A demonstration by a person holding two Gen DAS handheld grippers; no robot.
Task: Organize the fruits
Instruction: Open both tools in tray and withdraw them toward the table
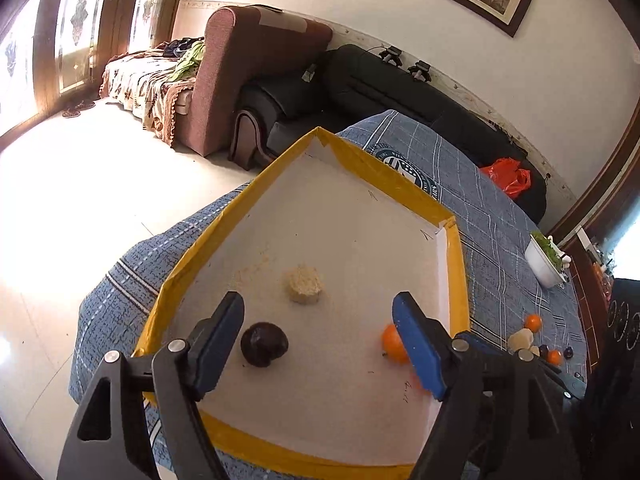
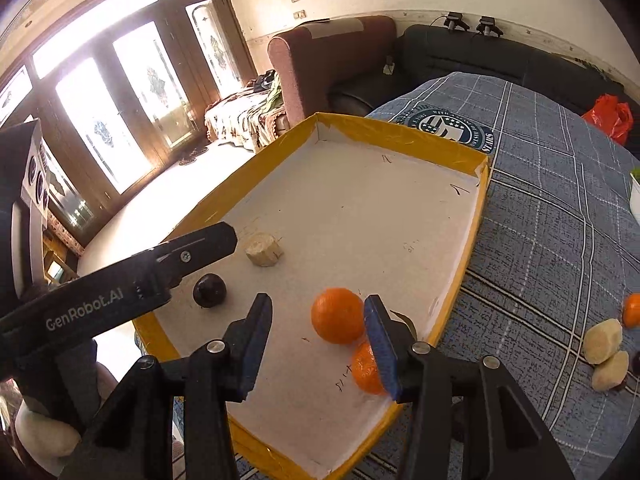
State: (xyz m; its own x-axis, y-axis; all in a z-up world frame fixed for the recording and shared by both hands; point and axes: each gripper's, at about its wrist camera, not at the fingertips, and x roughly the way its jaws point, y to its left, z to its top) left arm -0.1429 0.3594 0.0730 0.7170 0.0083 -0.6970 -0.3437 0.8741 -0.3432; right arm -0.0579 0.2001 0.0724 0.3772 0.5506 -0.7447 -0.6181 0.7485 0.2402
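Observation:
A white tray with a yellow rim (image 1: 256, 192) (image 2: 468, 248) lies on the blue checked cloth. In it sit a pale beige peeled fruit (image 1: 303, 283) (image 2: 264, 249), a dark purple round fruit (image 1: 264, 344) (image 2: 209, 290) and two oranges (image 2: 338, 315) (image 2: 366, 368); one orange (image 1: 390, 342) shows partly behind a finger in the left wrist view. My left gripper (image 1: 320, 350) is open and empty above the tray's near part. My right gripper (image 2: 318, 350) is open and empty, with both oranges close to its blue right finger (image 2: 382, 352).
Loose fruits lie on the cloth right of the tray: oranges (image 1: 533, 322) (image 2: 632, 310), pale pieces (image 1: 520, 339) (image 2: 602, 340) and small dark fruits (image 1: 568, 353). A white bowl of greens (image 1: 544, 258) stands further right. A red bag (image 1: 506, 176) and sofas lie beyond the table.

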